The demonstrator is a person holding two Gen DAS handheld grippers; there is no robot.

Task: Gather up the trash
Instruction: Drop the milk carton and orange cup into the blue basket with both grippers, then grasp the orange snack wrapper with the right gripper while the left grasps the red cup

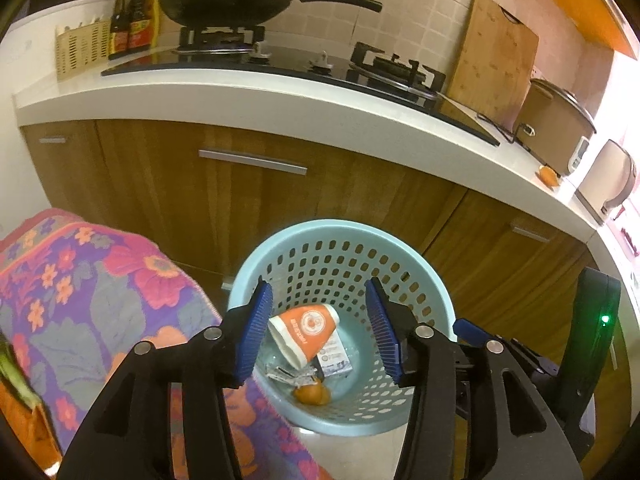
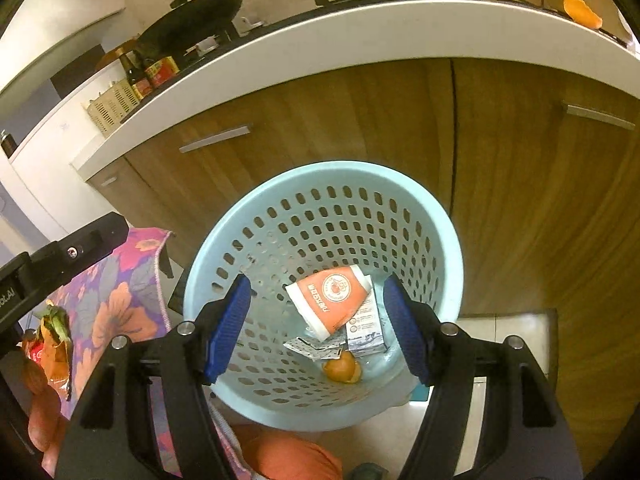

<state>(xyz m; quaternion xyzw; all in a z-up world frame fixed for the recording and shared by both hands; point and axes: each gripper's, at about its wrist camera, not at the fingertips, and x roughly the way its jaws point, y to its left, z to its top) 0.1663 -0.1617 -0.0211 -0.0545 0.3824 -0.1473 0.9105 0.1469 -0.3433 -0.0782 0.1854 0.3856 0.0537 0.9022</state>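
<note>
A: Status on the grippers?

B: My left gripper is spread apart, nothing btwn the blue pads, hanging over the light-blue basket. My right gripper is also spread wide and empty, over the same basket.

A: And the trash?

B: All in the basket bottom. Orange-and-white paper cup on its side, a small printed carton partly under it, some silver foil scraps just beside, and an orange peel piece nearest me. Same pile in the left view: cup, peel.

A: Anything left outside?

B: Floral cloth to the left w/ more bits on it: something green and orange, maybe veg scraps and a wrapper, too blurred at the edge to tell. Another orange peel up on the white counter, near the rice cooker. Wok on the stove behind.
</note>
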